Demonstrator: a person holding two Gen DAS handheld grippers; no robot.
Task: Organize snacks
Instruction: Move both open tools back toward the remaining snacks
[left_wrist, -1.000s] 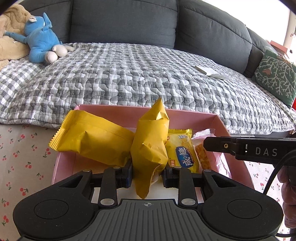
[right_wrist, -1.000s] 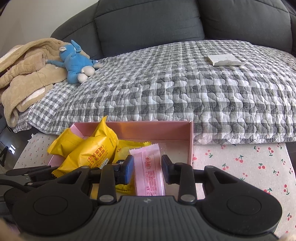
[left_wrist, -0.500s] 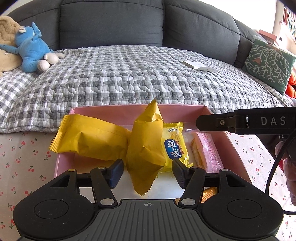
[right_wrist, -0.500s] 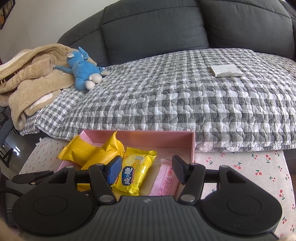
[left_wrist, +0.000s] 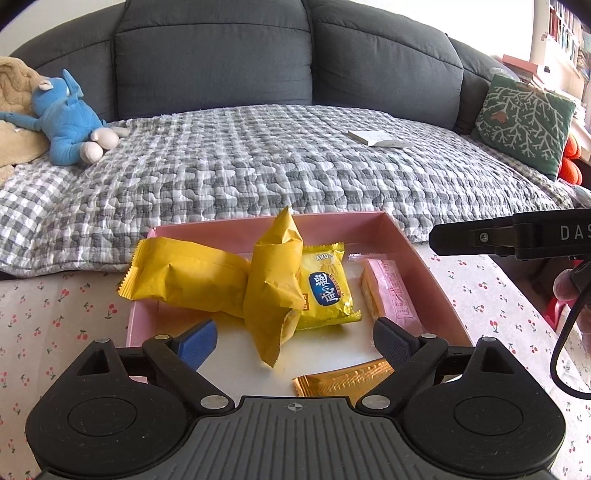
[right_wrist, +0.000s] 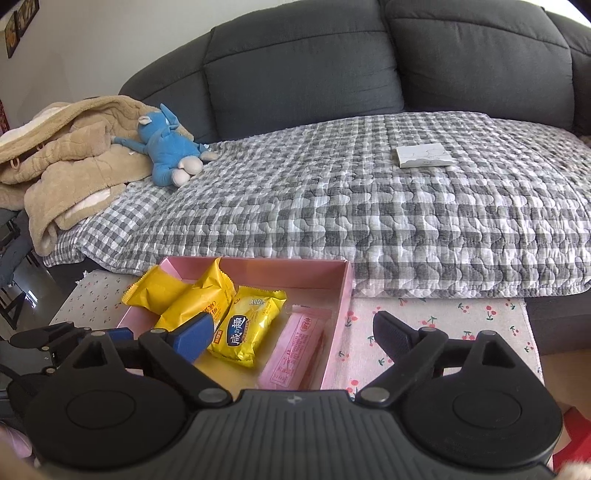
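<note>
left gripper: jaws opening, pads off everything; the tall yellow pack sits between them but I'm not pinching it.
right gripper: jaws opening too, nothing pinched; pink wafer pack lies just below them.
snacks: all I can see are inside the pink box. Long yellow pack overhangs the left wall, printed yellow pack in the middle, pink one by the right wall, gold pack at the near edge.
box: on the cherry-print cloth, just in front of the sofa.
risk 1: tall pack stands on end, leaning on its neighbours. I'd expect it to topple if my left pads clip it.
risk 2: overhanging pack could slide out if the pile gets nudged.
risk 3: both grippers crowd the same box; they could collide.
</note>
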